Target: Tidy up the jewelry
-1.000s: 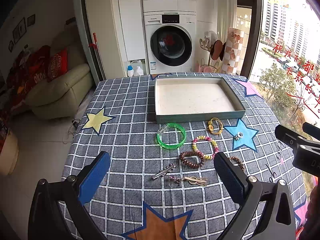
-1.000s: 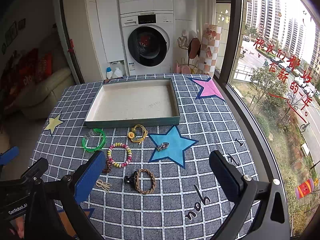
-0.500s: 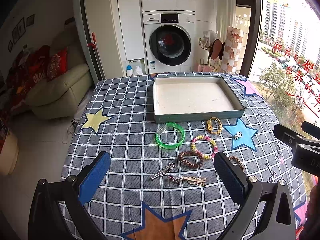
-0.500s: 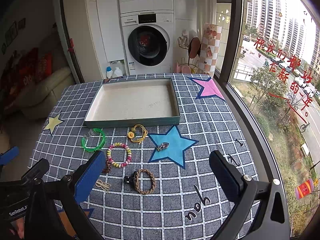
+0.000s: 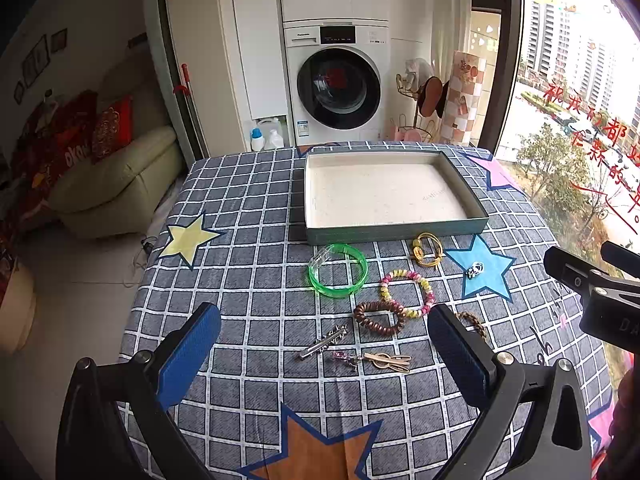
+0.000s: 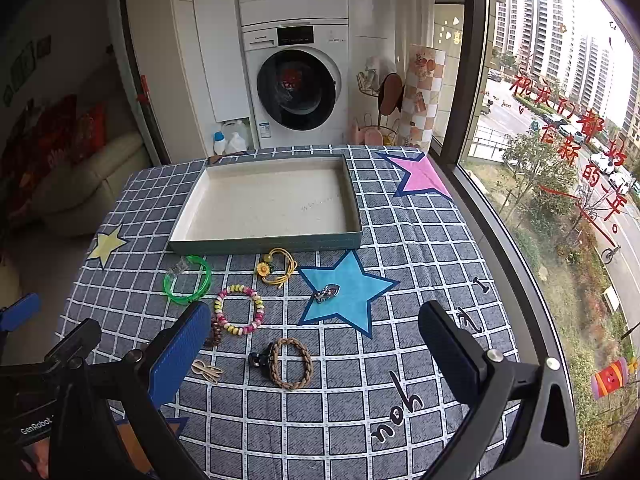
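- Both of my grippers hang above the near end of the table: my left gripper [image 5: 324,354] has its blue pads spread wide with nothing between them, and my right gripper [image 6: 314,346] is spread just as wide and also holds nothing.
- On the checked tablecloth [image 6: 420,240] the shallow tray [image 6: 264,242] sits at the far side, its pale floor bare.
- Just in front of the tray lie the green bangle [image 5: 338,270] and the yellow cord tie [image 6: 278,267]; a small charm [image 6: 327,293] rests on the blue star.
- Nearer to me, the pastel bead bracelet [image 6: 239,309] touches the brown bead bracelet [image 5: 379,317].
- Closest to me lie the silver hair clip [image 5: 323,342], the gold clip [image 5: 388,360] and the braided ring [image 6: 291,363] with a black clip at its left edge.
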The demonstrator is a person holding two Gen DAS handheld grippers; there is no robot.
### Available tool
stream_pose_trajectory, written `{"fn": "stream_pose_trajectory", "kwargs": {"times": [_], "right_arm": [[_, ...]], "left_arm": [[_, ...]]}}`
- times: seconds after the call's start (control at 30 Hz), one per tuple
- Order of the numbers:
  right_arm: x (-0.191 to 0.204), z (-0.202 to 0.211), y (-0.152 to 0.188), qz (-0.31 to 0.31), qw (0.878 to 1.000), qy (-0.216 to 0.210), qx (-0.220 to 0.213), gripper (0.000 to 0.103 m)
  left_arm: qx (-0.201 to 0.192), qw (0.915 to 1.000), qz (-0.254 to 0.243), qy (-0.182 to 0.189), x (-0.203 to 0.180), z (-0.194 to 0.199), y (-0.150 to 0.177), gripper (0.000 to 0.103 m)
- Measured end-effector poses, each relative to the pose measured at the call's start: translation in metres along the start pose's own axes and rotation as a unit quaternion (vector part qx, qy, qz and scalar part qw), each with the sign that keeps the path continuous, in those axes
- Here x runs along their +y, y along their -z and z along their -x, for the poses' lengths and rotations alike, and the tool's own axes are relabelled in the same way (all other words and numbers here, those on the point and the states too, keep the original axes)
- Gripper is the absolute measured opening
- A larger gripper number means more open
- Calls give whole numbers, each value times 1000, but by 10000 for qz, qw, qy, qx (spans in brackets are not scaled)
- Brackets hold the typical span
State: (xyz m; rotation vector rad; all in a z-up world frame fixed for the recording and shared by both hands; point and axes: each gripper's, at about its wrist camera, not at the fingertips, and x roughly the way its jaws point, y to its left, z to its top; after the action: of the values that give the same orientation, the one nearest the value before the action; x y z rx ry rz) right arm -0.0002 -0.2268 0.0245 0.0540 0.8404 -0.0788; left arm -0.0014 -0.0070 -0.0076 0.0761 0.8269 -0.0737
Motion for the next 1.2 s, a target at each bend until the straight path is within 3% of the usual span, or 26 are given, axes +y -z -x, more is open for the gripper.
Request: {"fn": "stream_pose_trajectory", "kwargs": {"times": [0.47, 0.9, 1.2], "right_arm": [[4, -1, 0, -51, 9999, -38, 113, 103], [-7, -61, 15, -371, 9870, -591, 1450, 103], [-30, -112, 3, -562, 9750, -242, 2136, 103]], "left_arm": [[200, 9998, -27, 82, 1, -12, -1, 103], [1248, 9919, 215, 61, 24, -78, -7, 103], [1706, 9843, 458, -63, 37, -140, -14, 103]]}}
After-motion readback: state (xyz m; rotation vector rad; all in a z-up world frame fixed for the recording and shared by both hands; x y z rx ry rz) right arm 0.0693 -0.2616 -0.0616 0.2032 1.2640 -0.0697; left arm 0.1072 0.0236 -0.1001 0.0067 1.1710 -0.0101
